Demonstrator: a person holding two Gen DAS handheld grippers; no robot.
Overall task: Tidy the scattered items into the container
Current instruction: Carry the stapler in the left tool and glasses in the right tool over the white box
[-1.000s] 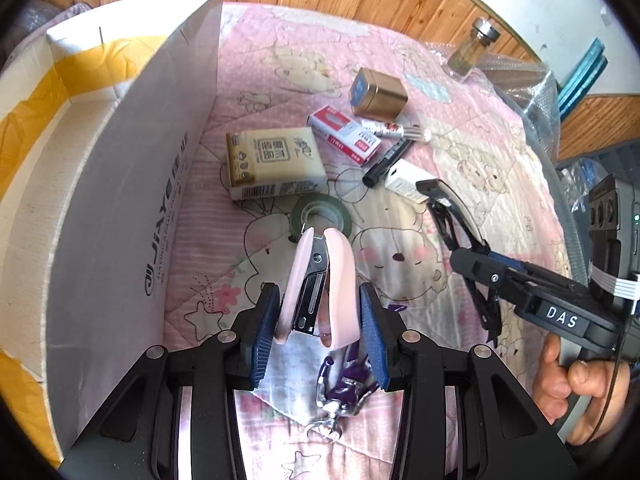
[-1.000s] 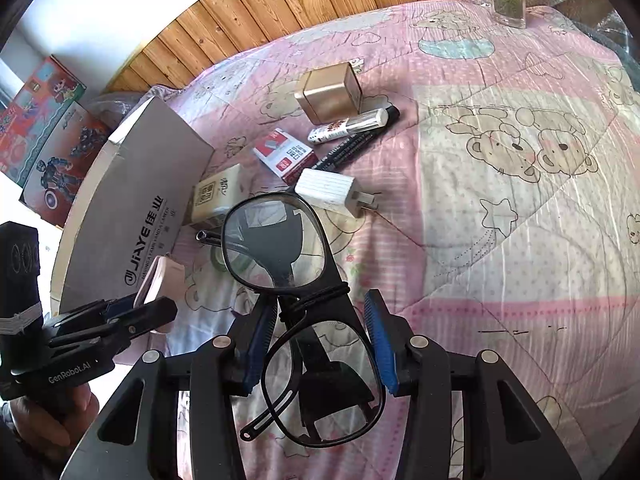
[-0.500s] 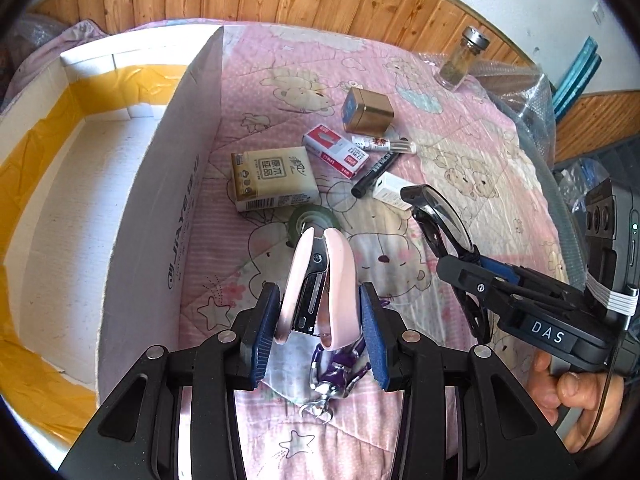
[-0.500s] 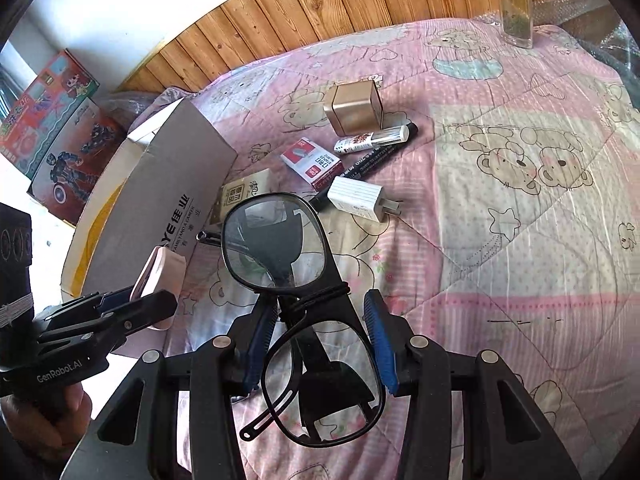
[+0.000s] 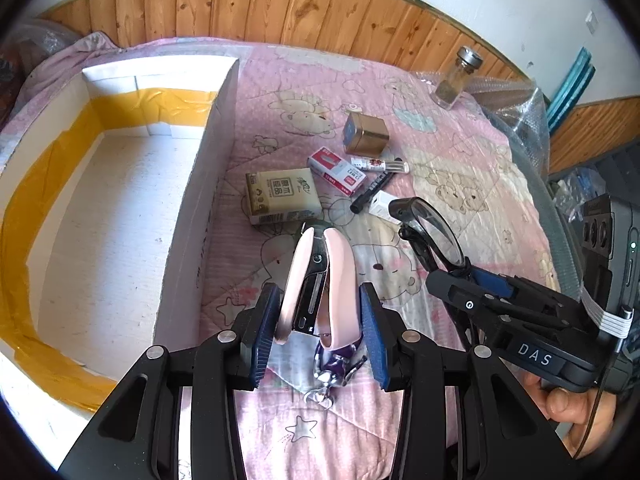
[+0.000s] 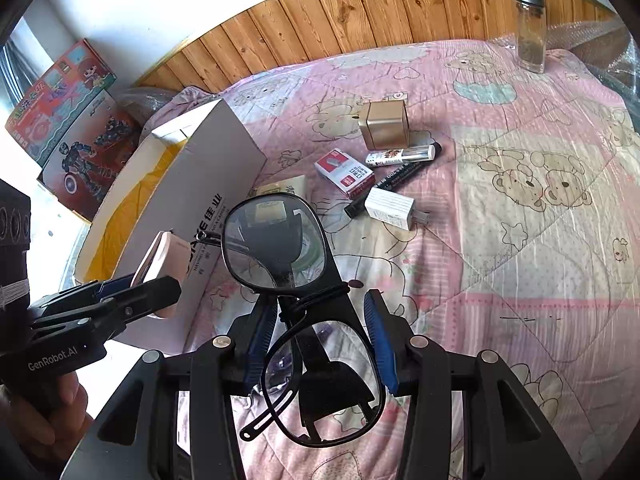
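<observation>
**Both tongs loaded, box to the left**

Pink quilt (image 5: 460, 168) underlies everything. White cardboard box (image 5: 120, 208) – yellow tape on its inner walls, nothing visible on its floor – sits left of the left gripper (image 5: 318, 328), its near wall just beside the left jaw.

Left gripper: pads clamped on a pink stapler (image 5: 316, 276), which stands up between them, its hinged end pointing away. A purple keychain (image 5: 334, 364) lies on the quilt below the jaws.

Right gripper (image 6: 320, 340): closed on black-framed glasses (image 6: 276, 248), one lens sticking out past the fingertips, the other between the pads.

Ahead of both tongs, loose on the quilt – tissue pack (image 5: 282, 196), gold box (image 5: 366, 134), red-and-white box (image 5: 336, 170), white charger (image 6: 390, 208), black marker (image 5: 370, 192), white tube (image 5: 378, 165). Well beyond, a glass jar (image 5: 456, 78) stands upright.
</observation>
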